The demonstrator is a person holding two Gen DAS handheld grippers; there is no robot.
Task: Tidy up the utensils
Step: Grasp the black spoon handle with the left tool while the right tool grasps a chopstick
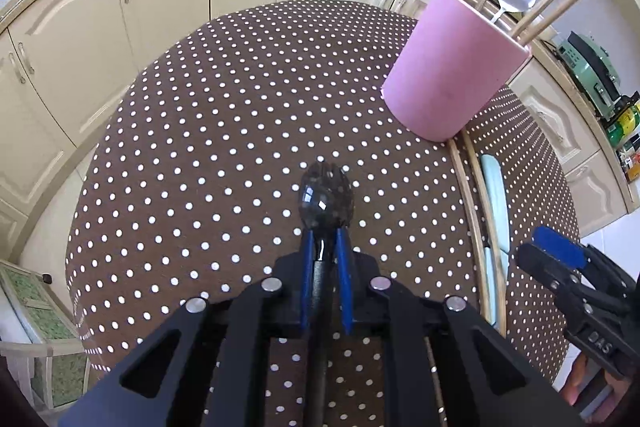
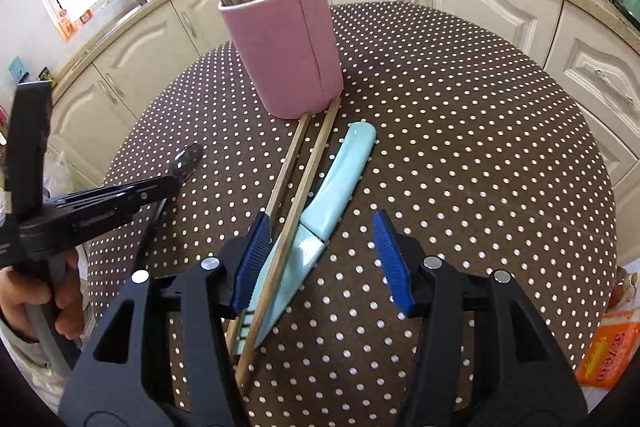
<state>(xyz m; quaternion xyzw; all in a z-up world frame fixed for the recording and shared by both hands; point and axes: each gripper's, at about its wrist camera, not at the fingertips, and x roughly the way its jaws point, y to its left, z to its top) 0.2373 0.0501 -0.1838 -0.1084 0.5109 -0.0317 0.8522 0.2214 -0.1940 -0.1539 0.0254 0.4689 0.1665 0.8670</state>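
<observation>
While the left gripper [image 1: 326, 247] pinches the neck of a dark spoon [image 1: 327, 197] at centre frame, its blue pads sit tight against the handle just behind the bowl, a hold that looks meant to keep the spoon in line for lifting. Pink holder [image 1: 452, 67] stands upper right of the left view, already stocked with chopsticks and a steel ladle (destination, presumably). In the right view, the right gripper [image 2: 322, 255] hangs with jaws apart, straddling two loose chopsticks [image 2: 298, 179] and a pale blue knife [image 2: 336, 183] lying on the dotted tablecloth [image 2: 480, 147], their far ends near the holder's base. Nothing gripped there yet; likely next pickup.
</observation>
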